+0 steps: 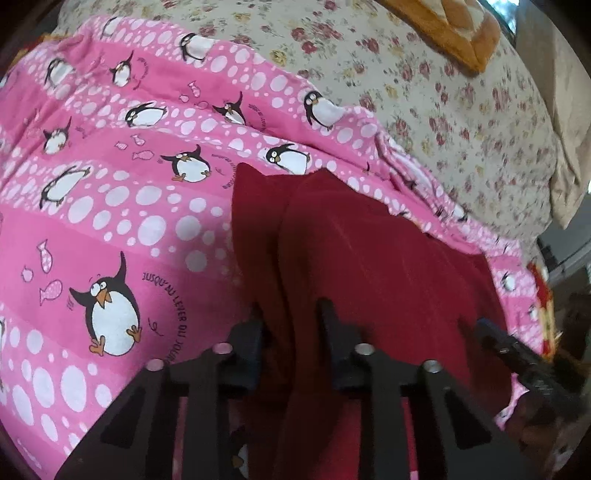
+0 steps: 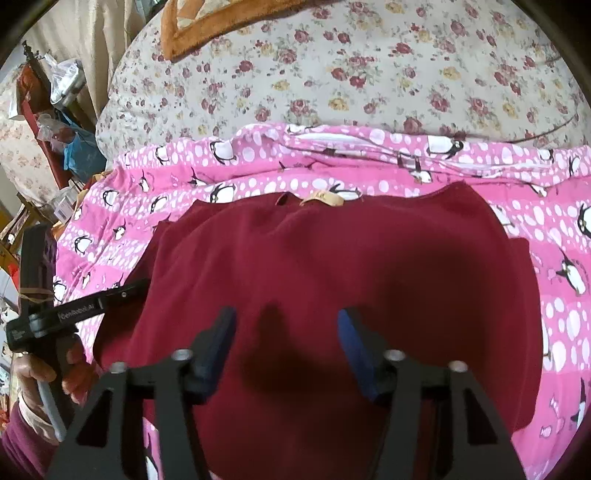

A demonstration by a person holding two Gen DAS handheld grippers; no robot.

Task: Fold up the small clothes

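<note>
A floral bedspread [image 2: 369,74] covers the bed far ahead of both sets of jaws, with an orange-trimmed cushion [image 2: 192,33] at its far edge. Over it lies a pink penguin-print sheet [image 1: 110,221], which reaches out to either side of the jaws and leaves broad flat room all round.

The dark red garment [image 2: 314,258] lies spread on that sheet, directly under and ahead of the right gripper [image 2: 286,350]. Its far hem, with a tan label [image 2: 321,200], runs straight across beyond the fingertips; pink sheet shows past its left and right edges.

The right gripper tilts steeply down over the garment's near half, its blue-padded jaws apart with cloth beneath them but no fold pinched.

The left gripper [image 1: 291,332] also pitches down, at the garment's left edge; a raised fold of red cloth stands between its jaws, which are clamped on it.

In the right wrist view a hand [image 2: 48,373] grips the left tool's handle. Beyond the bed's left edge sits cluttered shelving [image 2: 48,110], well away from either gripper.
</note>
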